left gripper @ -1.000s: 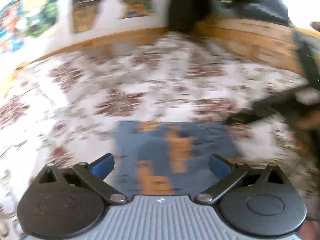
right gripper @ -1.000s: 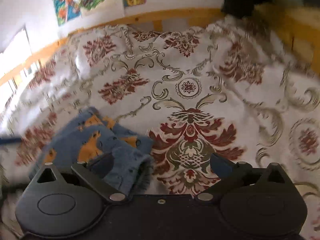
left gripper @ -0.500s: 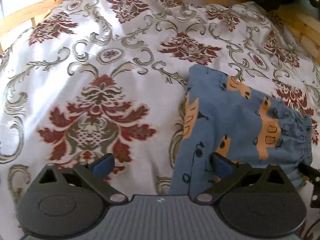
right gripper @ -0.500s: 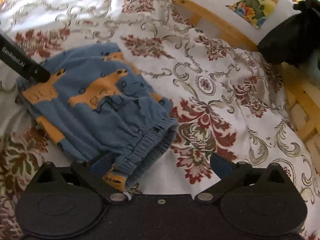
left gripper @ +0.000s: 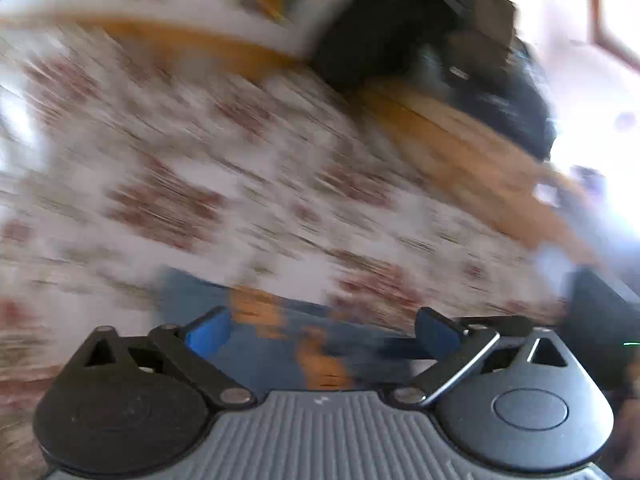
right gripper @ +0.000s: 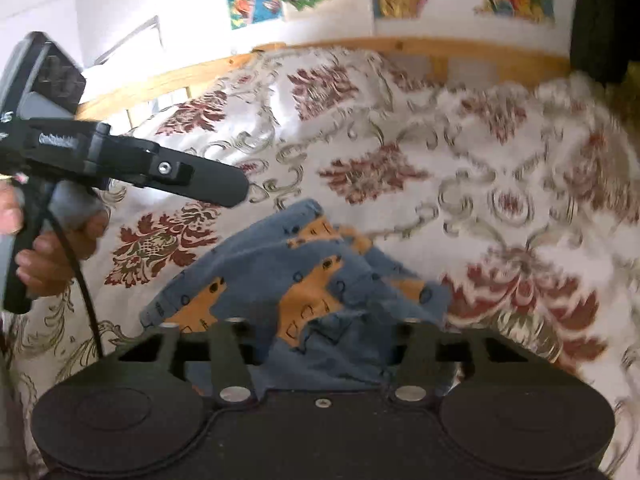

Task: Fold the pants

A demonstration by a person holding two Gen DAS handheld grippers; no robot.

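Pants [right gripper: 304, 280] bunched on bedspread [right gripper: 460, 168]; right gripper [right gripper: 320, 344] clenched on near edge; left gripper [left gripper: 320, 330] released, blurred.

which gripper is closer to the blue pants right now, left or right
Right. The right gripper sits on the blue pants, fingers closed in with cloth bunched between them. The left gripper hangs open above the bedspread, up and off the pants' left edge.

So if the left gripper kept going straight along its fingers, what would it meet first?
Probably the blue pants lying between the open left gripper's fingers, on the patterned bedspread; blur makes depth uncertain.
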